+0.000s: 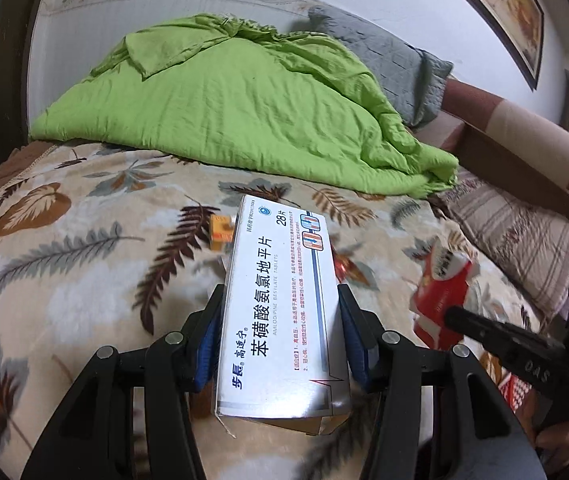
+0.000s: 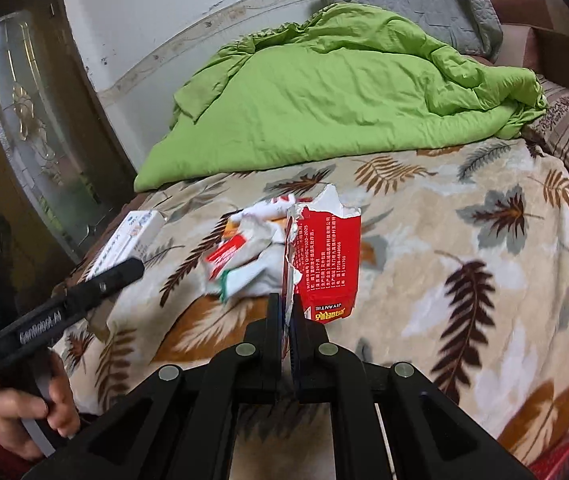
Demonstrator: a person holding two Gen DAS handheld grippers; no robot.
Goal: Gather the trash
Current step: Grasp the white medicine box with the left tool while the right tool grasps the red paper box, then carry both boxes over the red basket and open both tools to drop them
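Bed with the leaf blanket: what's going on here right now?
A person is clearing trash off the bed with a tool in each hand. The left tool is clamped on a white medicine box. The right tool is shut on a torn red carton. Crumpled wrappers are still on the blanket beside it.

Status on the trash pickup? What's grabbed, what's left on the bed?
In hand: left gripper clamps the white medicine box; right gripper is shut on the torn red carton. Left: crumpled wrappers and a small orange box lie on the leaf-print blanket. No bin in view.
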